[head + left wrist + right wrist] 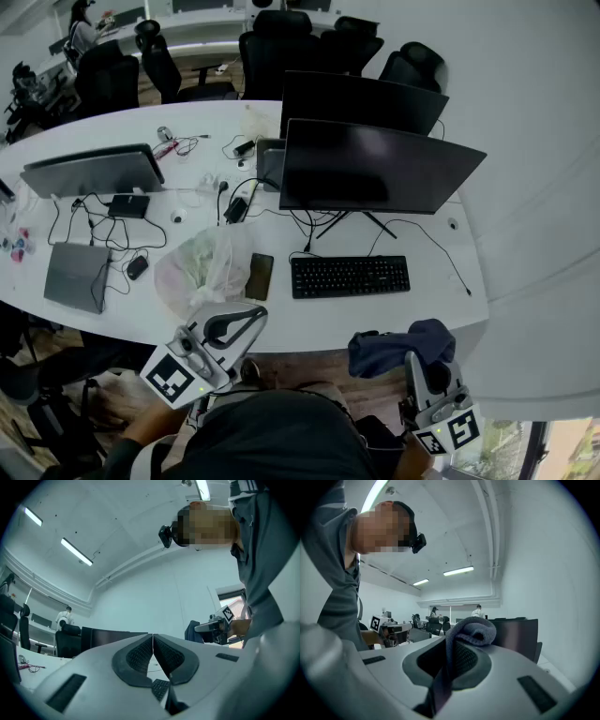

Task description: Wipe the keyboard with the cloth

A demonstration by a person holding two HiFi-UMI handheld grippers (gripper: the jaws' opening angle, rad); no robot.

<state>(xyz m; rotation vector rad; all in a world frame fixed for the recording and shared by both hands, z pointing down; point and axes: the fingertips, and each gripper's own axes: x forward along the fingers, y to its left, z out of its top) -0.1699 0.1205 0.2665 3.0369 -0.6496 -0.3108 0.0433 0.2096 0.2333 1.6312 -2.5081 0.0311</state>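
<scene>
Right gripper at the near right, just off the worktop's near edge, fingers clamped on a dark blue cloth that bunches up over the tips and runs down between them. Left gripper at the near left, tilted upward, fingers pressed together with nothing between. Black keyboard flat on the white worktop, just in front of the nearer monitor, apart from both grippers and from the cloth. Phone lying just left of the keyboard. Next to the phone on the left, a crumpled clear bag, contents hard to make out, possibly something greenish. Closed laptop farther left, near the worktop's near edge.
</scene>
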